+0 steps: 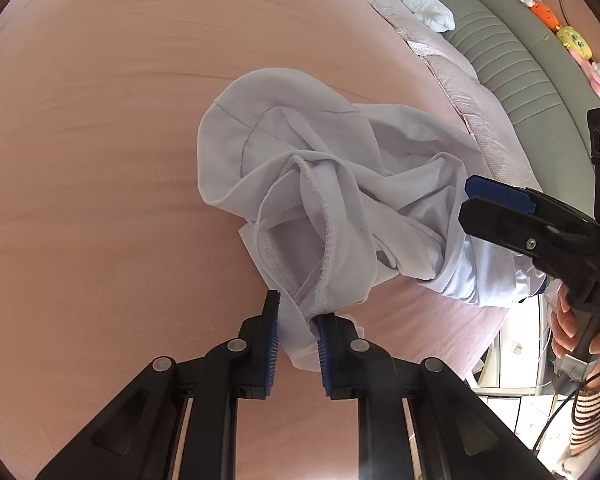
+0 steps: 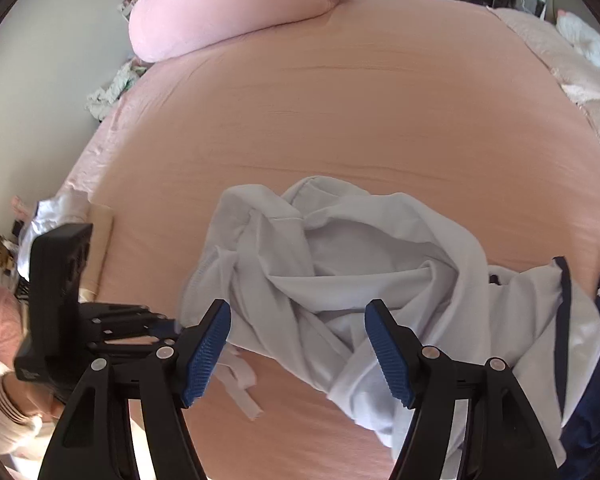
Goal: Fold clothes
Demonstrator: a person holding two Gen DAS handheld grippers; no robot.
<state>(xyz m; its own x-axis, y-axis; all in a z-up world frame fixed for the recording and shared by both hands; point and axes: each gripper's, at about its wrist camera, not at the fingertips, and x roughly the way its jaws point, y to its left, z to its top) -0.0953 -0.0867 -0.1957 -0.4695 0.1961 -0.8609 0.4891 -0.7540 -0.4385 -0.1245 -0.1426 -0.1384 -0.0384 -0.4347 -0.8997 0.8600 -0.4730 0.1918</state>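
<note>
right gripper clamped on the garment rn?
No: in the right wrist view the right gripper has its jaws spread wide, and its blue pads press on none of the white garment below.

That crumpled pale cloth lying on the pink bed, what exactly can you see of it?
The garment is pale lilac-white, thin and smooth, lying bunched in loose folds on the pink sheet. Stitched hems show around an opening near the front. One hemmed edge is pinched in the left tongs. The right tongs hang open above it, gripping nothing. On one side it shows navy trim with white stripes.
</note>
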